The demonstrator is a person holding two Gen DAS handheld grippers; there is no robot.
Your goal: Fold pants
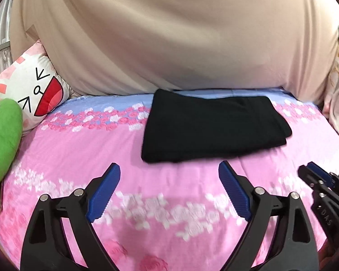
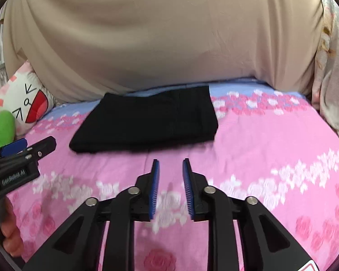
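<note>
Pants (image 1: pixel 212 126) are seen folded on the bed (image 1: pixel 147 192) just ahead of both empty tongs, left tongs (image 1: pixel 169 174) wide, right tongs (image 2: pixel 170 169) narrow; stack could be dragged apart if snagged.

My black pants (image 1: pixel 214 126) lie folded into a flat, layered rectangle on the far side, just beyond my jaws.

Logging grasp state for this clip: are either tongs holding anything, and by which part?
Nothing is held. The left tongs and right tongs are both open over the bedsheet, short of the folded black pants.
</note>
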